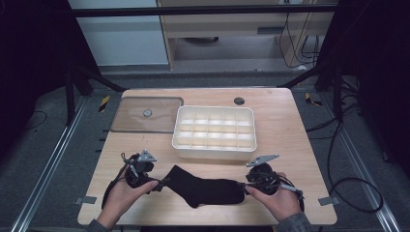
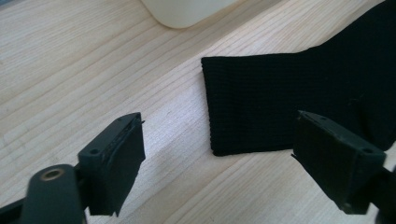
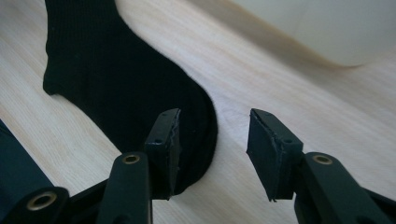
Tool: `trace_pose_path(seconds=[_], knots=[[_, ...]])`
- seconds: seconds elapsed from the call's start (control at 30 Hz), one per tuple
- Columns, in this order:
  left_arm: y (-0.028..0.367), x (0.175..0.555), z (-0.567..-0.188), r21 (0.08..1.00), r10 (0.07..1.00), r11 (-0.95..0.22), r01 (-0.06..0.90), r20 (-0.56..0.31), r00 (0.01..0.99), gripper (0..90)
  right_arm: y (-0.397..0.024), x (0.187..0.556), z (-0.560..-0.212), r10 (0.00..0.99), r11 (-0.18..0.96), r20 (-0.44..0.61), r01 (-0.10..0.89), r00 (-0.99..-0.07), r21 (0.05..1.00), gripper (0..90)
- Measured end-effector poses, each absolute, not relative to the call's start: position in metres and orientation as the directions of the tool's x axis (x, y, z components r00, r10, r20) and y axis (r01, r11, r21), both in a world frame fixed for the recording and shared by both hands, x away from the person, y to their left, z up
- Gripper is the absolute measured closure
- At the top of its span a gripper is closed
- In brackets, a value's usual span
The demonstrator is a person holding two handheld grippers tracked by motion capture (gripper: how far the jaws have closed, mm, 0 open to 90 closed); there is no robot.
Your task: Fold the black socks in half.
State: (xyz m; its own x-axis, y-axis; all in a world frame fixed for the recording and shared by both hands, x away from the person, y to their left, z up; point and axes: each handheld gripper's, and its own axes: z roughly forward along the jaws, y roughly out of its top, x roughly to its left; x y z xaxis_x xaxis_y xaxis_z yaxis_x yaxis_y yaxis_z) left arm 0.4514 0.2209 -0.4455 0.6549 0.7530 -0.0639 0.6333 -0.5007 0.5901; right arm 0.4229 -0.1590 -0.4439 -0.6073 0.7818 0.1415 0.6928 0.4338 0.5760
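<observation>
The left gripper (image 2: 217, 158) has its jaws spread wide with nothing between the pads; the cuff end of the black sock (image 2: 299, 102) lies flat on the worktop (image 2: 70, 70) just ahead of them, one jaw over bare wood, the other over the fabric. The right gripper (image 3: 212, 149) has its jaws about half open and also grips nothing: one jaw sits above the rounded toe end of the sock (image 3: 116, 93), the other over bare wood, neither pad pressing on the fabric.

In the high view the sock (image 1: 205, 186) lies stretched out along the near edge of the worktop (image 1: 290, 125), between the left gripper (image 1: 159, 183) and the right gripper (image 1: 244, 184), each held in a hand. Behind it stands a white divided box (image 1: 214, 152), its compartments empty, with a clear lid (image 1: 130, 118) lying at its left.

The step in hand looks like taking hold of both ends of the sock, probably to fold it. Next, each gripper needs to come down so one pad slides under the fabric edge, then close.
</observation>
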Motion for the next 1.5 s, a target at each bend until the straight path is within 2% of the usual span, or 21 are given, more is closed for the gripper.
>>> trace_pose_path(seconds=[0.13,0.4,0.47,0.5,0.57,0.7,0.9,1.1,1.5], knots=[[0.217,0.453,-0.447,0.576,0.754,-0.513,0.637,-0.053,0.655,19.4,-0.154,0.424,-0.455,0.79,0.439,0.14,0.71,-0.597,0.551,52.8],[0.212,0.459,-0.452,0.546,0.753,-0.525,0.653,-0.06,0.655,32.5,-0.147,0.422,-0.466,0.785,0.46,0.149,0.726,-0.602,0.511,56.0],[0.21,0.46,-0.454,0.538,0.75,-0.53,0.656,-0.063,0.658,34.0,-0.146,0.423,-0.469,0.783,0.469,0.147,0.729,-0.605,0.499,60.6],[0.207,0.462,-0.457,0.519,0.743,-0.546,0.658,-0.064,0.666,36.4,-0.145,0.424,-0.47,0.778,0.475,0.152,0.729,-0.61,0.493,68.8],[0.204,0.464,-0.46,0.511,0.741,-0.55,0.661,-0.066,0.668,39.9,-0.145,0.426,-0.47,0.771,0.488,0.146,0.723,-0.62,0.489,76.3],[0.202,0.466,-0.464,0.49,0.739,-0.563,0.666,-0.062,0.671,43.8,-0.145,0.43,-0.467,0.771,0.493,0.135,0.717,-0.623,0.494,82.4],[0.199,0.467,-0.47,0.467,0.738,-0.567,0.678,-0.077,0.67,50.7,-0.148,0.438,-0.465,0.777,0.486,0.134,0.721,-0.615,0.494,83.5],[0.199,0.467,-0.471,0.462,0.729,-0.568,0.681,-0.102,0.677,62.1,-0.149,0.44,-0.463,0.778,0.483,0.133,0.719,-0.615,0.499,83.6],[0.197,0.464,-0.472,0.447,0.714,-0.579,0.683,-0.128,0.689,76.6,-0.145,0.441,-0.458,0.762,0.509,0.116,0.701,-0.637,0.5,86.3]])
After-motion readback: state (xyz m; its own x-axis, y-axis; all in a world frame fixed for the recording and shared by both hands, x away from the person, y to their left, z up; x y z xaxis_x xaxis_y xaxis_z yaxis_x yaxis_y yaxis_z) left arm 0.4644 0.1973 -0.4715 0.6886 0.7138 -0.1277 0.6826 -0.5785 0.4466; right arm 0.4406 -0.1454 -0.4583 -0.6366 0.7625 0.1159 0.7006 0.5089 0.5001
